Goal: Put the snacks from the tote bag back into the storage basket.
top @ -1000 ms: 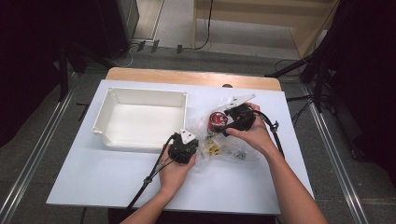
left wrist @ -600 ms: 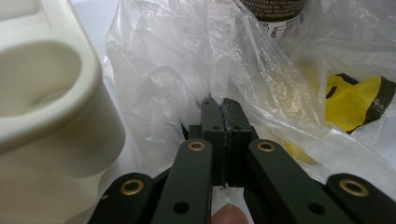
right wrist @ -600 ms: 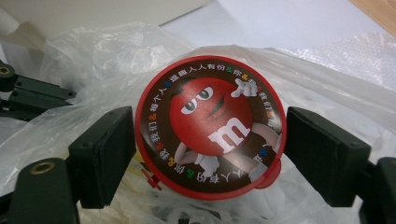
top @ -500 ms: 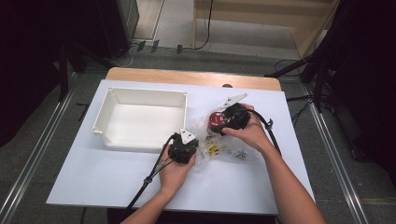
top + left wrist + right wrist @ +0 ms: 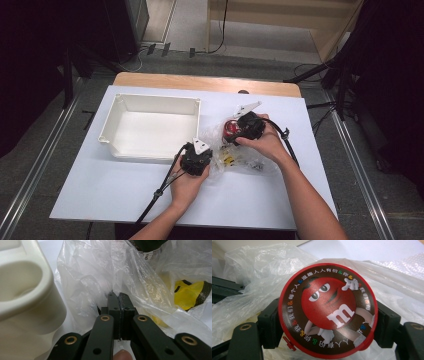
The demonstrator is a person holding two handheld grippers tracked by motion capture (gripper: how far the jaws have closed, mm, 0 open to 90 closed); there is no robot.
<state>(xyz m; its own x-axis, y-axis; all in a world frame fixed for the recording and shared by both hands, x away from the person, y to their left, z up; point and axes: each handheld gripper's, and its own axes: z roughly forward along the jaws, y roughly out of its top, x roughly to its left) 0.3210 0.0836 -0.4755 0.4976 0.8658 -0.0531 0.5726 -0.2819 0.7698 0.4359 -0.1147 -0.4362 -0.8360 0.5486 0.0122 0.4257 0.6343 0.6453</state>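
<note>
in the high view, a white counter [image 5: 125, 200] is carrying a white tray [image 5: 150, 127] toward its far left part, and a crumpled clear plastic bag [image 5: 240, 160] is lying just right of the tray's near right corner, about midway between the far and near edges. the left gripper [image 5: 196, 161] is sitting at the bag's left side, close beside the tray's near right corner. the right gripper [image 5: 245, 127] is pointing into the far part of the bag, where a red round candy tin [image 5: 231, 129] is showing.

in the left gripper view, the left gripper [image 5: 117, 296] is standing with its jaws pressed together, pinching a fold of the plastic bag [image 5: 100, 277] between them. the tray [image 5: 27, 302] is rising at the left of this view, and a yellow packet [image 5: 191, 293] is lying inside the bag at the right.

in the right gripper view, the right gripper [image 5: 325, 322] is clamping the candy tin [image 5: 327, 308] across its rim, one pad touching each side, its jaws having just been closing on it. the tin's printed lid is facing the camera, with the plastic bag [image 5: 259, 262] bunching behind and around it.
</note>
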